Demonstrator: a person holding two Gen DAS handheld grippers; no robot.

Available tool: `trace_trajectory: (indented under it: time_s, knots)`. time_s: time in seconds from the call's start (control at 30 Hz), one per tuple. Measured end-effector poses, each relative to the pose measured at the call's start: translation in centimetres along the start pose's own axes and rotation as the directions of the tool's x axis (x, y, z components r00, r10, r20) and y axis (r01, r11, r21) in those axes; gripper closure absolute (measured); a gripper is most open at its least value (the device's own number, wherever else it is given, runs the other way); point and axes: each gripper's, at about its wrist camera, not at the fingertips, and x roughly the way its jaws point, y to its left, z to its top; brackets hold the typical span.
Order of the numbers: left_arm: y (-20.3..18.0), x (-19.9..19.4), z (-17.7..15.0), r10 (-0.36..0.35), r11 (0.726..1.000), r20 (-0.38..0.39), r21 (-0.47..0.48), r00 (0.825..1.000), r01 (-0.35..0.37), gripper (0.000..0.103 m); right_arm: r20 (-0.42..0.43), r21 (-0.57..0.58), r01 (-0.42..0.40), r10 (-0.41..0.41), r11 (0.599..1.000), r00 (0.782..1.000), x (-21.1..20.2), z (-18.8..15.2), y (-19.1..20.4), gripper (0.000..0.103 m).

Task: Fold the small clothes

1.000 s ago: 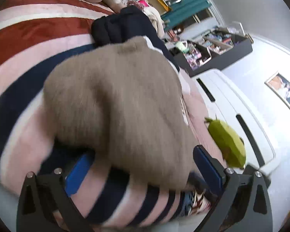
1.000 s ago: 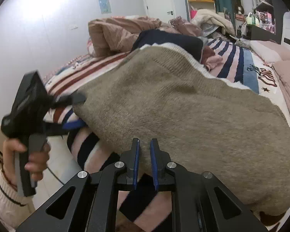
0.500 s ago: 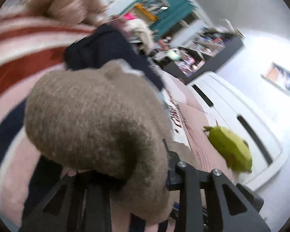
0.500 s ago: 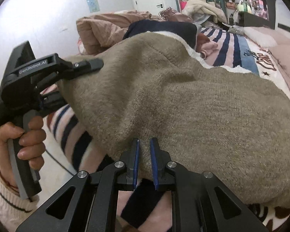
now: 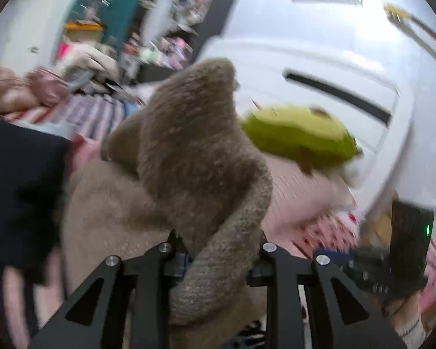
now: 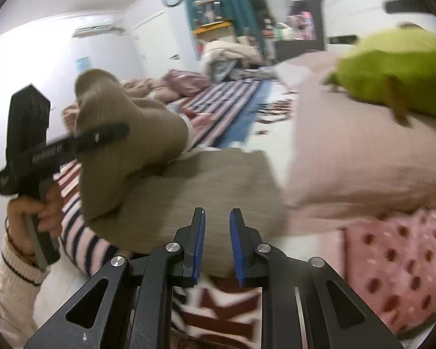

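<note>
Brown knit sweater rises bunched between the left gripper fingers, clamped there; the right gripper, parted and holding nothing, hovers over the sweater's flat half on the bed.

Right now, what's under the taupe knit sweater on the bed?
The taupe knit sweater lies on a pink, navy and red striped blanket, which shows at its near edge. The left gripper lifts one end. Anything beneath the flat middle is covered.

White lettering on the left tool is too blurred to read.
</note>
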Motion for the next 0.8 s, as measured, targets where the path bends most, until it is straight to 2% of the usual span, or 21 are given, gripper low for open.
trace_trajectory:
  time_s: [0.07, 0.13, 0.23, 0.27, 0.3, 0.37, 0.4, 0.43, 0.5, 0.53, 0.57, 0.6, 0.63, 0.67, 0.7, 0.73, 0.8]
  knots:
    - [-0.8, 2.1, -1.0, -0.011, 1.0, -0.066, 0.018, 0.998, 0.012, 0.082, 0.0, 0.039, 0.008, -0.008, 0.999, 1.0, -0.4, -0.4, -1.8, 0.089]
    - [-1.1, 4.1, -2.3, -0.05, 0.999, -0.13, -0.004, 0.99, 0.05, 0.082, -0.006, 0.073, 0.009, -0.008, 0.997, 1.0, -0.2, -0.8, -3.0, 0.089]
    - [-1.2, 4.5, -3.2, -0.051, 0.999, -0.135, -0.004, 0.99, 0.051, 0.075, -0.013, 0.104, -0.001, 0.003, 0.995, 1.0, 0.1, -1.0, -3.6, 0.089]
    - [-1.1, 4.2, -3.1, -0.068, 0.998, -0.139, 0.003, 0.988, 0.069, 0.066, -0.013, 0.114, -0.016, 0.017, 0.993, 1.0, 0.3, -0.9, -3.6, 0.089]
    - [-1.0, 3.6, -3.0, -0.118, 0.993, -0.144, -0.011, 0.983, 0.117, 0.05, -0.012, 0.119, -0.026, 0.028, 0.993, 1.0, 0.4, -0.9, -3.3, 0.089]
    - [-1.7, 2.5, -2.8, -0.184, 0.983, -0.129, -0.05, 0.974, 0.179, 0.034, -0.007, 0.127, -0.051, 0.052, 0.991, 0.999, 0.8, -0.4, -3.0, 0.078]
    - [-2.1, 1.4, -3.1, -0.19, 0.981, -0.108, -0.061, 0.976, 0.184, 0.033, -0.001, 0.128, -0.061, 0.062, 0.99, 0.998, 0.7, -0.1, -2.6, 0.077]
    - [-2.1, -0.8, -3.2, -0.172, 0.983, -0.059, -0.074, 0.983, 0.167, 0.033, 0.01, 0.125, -0.078, 0.078, 0.989, 0.997, 0.5, 0.3, -1.9, 0.076]
    - [-2.2, -3.9, -3.5, -0.125, 0.989, 0.012, -0.081, 0.992, 0.126, 0.022, 0.03, 0.113, -0.116, 0.113, 0.987, 0.993, 0.3, 0.8, -0.1, 0.073]
    - [-2.1, -5.6, -3.8, -0.081, 0.993, 0.052, -0.084, 0.995, 0.085, 0.02, 0.041, 0.105, -0.145, 0.141, 0.984, 0.989, 0.3, 1.2, 1.0, 0.061]
    - [-1.8, -7.1, -4.0, -0.039, 0.995, 0.078, -0.086, 0.996, 0.046, 0.019, 0.05, 0.101, -0.179, 0.175, 0.979, 0.983, 0.5, 1.5, 2.3, 0.043]
    - [-1.1, -8.5, -4.3, 0.007, 0.996, 0.088, -0.087, 0.996, 0.001, 0.019, 0.059, 0.102, -0.202, 0.196, 0.974, 0.979, 0.8, 1.7, 3.2, 0.034]
    - [-0.3, -9.2, -4.2, 0.047, 0.995, 0.09, -0.089, 0.995, -0.039, 0.019, 0.068, 0.105, -0.225, 0.218, 0.969, 0.973, 1.4, 2.2, 4.5, 0.02]
    - [0.5, -9.9, -4.4, 0.099, 0.991, 0.091, -0.094, 0.991, -0.091, 0.019, 0.067, 0.107, -0.232, 0.225, 0.967, 0.972, 2.0, 2.5, 5.1, 0.016]
    - [1.5, -10.7, -4.7, 0.148, 0.985, 0.089, -0.103, 0.985, -0.138, 0.019, 0.056, 0.115, -0.212, 0.207, 0.97, 0.977, 3.2, 3.1, 6.0, 0.016]
    - [2.4, -10.8, -4.7, 0.164, 0.981, 0.089, -0.119, 0.982, -0.153, 0.019, 0.043, 0.129, -0.166, 0.162, 0.978, 0.986, 4.2, 3.6, 6.5, 0.016]
    - [4.0, -11.9, -5.4, 0.158, 0.975, 0.1, -0.174, 0.982, -0.139, 0.019, 0.004, 0.14, -0.045, 0.045, 0.989, 0.999, 7.1, 4.6, 7.3, 0.016]
